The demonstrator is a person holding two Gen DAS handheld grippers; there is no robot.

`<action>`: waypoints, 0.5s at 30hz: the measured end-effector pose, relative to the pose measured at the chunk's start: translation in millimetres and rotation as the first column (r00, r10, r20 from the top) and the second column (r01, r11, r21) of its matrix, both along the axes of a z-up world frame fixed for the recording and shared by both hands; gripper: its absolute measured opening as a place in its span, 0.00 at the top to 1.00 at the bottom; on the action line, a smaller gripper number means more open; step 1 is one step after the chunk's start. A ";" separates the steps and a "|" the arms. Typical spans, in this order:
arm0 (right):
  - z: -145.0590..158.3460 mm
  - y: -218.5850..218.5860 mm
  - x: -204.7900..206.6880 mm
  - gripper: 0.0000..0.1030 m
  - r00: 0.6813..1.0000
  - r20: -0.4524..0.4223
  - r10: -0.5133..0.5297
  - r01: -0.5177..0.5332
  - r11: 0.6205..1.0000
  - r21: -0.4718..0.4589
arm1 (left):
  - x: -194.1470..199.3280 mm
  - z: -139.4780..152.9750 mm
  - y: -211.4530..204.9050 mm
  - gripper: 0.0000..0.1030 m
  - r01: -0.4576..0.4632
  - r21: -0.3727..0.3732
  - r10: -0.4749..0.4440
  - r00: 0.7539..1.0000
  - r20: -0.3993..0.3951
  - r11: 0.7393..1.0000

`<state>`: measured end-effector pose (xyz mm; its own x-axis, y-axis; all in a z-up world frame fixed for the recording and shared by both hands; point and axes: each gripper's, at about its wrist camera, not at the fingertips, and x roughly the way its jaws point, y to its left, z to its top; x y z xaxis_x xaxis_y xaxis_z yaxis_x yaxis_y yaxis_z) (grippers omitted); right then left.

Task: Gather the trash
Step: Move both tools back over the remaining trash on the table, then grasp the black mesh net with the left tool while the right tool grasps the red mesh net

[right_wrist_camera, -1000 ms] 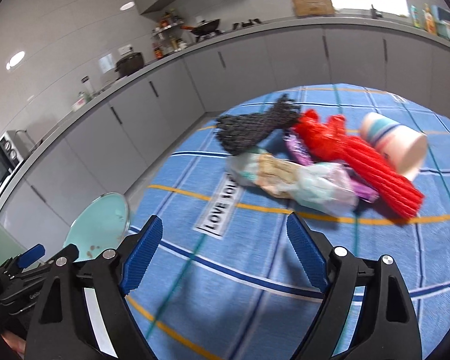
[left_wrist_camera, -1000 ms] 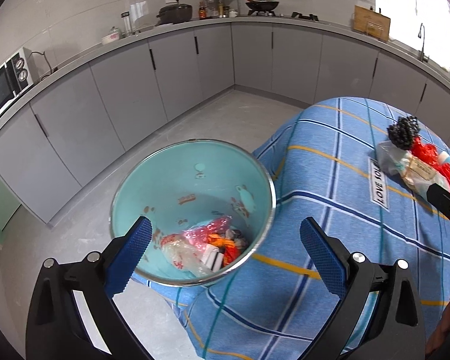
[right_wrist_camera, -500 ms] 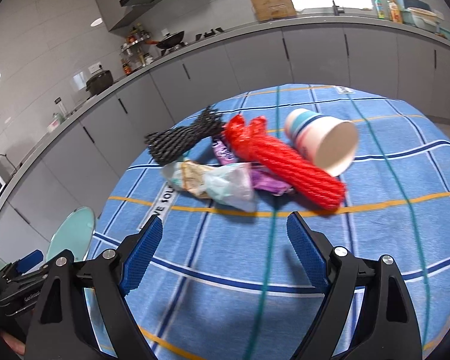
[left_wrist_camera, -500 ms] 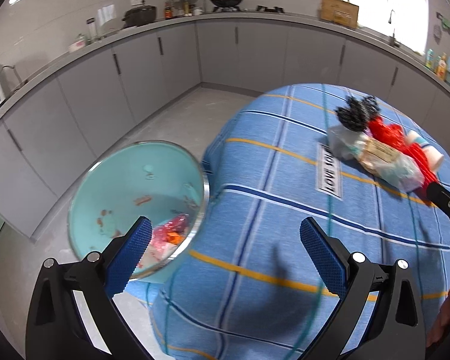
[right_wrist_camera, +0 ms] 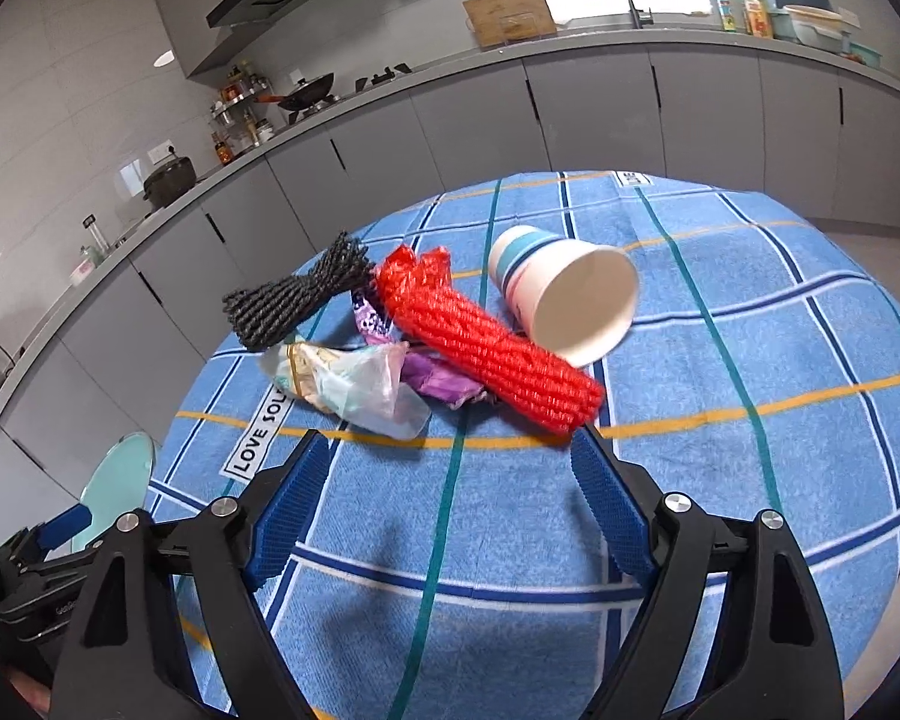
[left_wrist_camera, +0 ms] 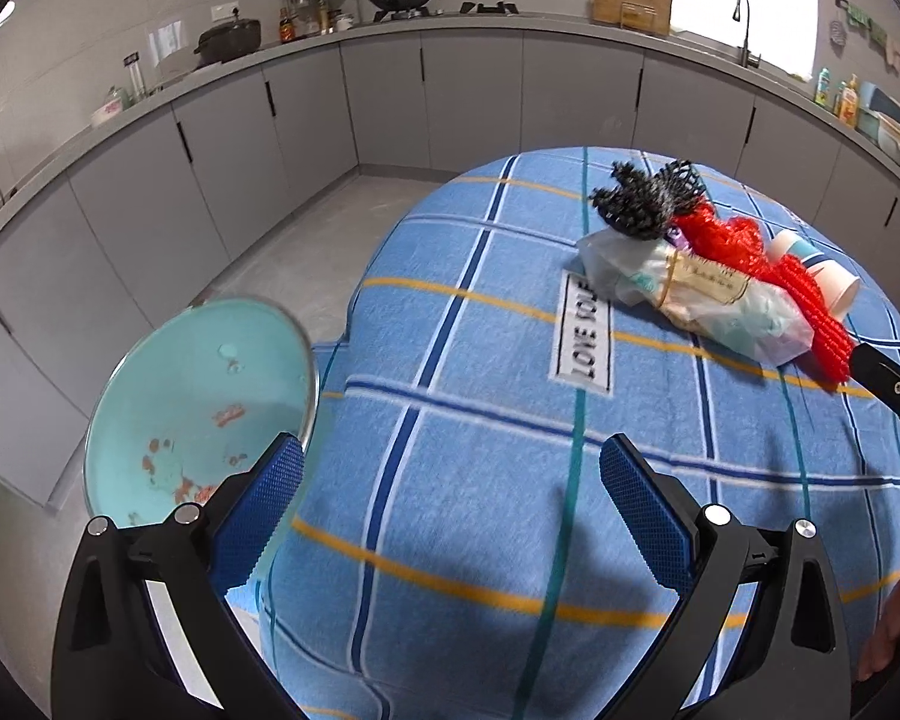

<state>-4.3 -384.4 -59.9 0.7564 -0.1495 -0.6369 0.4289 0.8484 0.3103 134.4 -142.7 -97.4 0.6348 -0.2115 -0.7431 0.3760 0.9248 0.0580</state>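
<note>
Both grippers, left [left_wrist_camera: 450,474] and right [right_wrist_camera: 447,471], stand wide and empty; the right one's jaws just narrowed slightly. Red net roll [right_wrist_camera: 489,348] lies mid-table [right_wrist_camera: 750,480], long axis diagonal, near end beside the right gripper. Cup [right_wrist_camera: 564,300] lies sideways, mouth toward the camera. Bare cloth surrounds the pile.

Both wrist views angled down, sharing trash pile [left_wrist_camera: 708,276]
</note>
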 end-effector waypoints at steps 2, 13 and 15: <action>4.3 -3.0 2.3 0.29 1.000 0.007 0.009 -0.009 1.000 -0.012 | 5.0 6.6 -6.3 0.06 0.012 -0.009 -0.012 1.000 0.018 1.000; -1.8 -36.4 32.1 0.49 0.995 -0.078 0.065 -0.071 0.995 -0.072 | 44.3 37.1 -54.6 0.07 0.109 -0.062 -0.104 0.992 0.075 0.992; -6.3 -39.4 37.8 0.49 0.992 -0.101 0.081 -0.089 0.993 -0.080 | 55.3 40.3 -68.2 0.07 0.126 -0.059 -0.120 0.989 0.087 0.990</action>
<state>33.4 -423.8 -66.2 0.7039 -0.1431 -0.6957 0.3785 0.9044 0.1969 189.7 -211.0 -57.2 0.6596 -0.3375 -0.6715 0.4835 0.8746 0.0354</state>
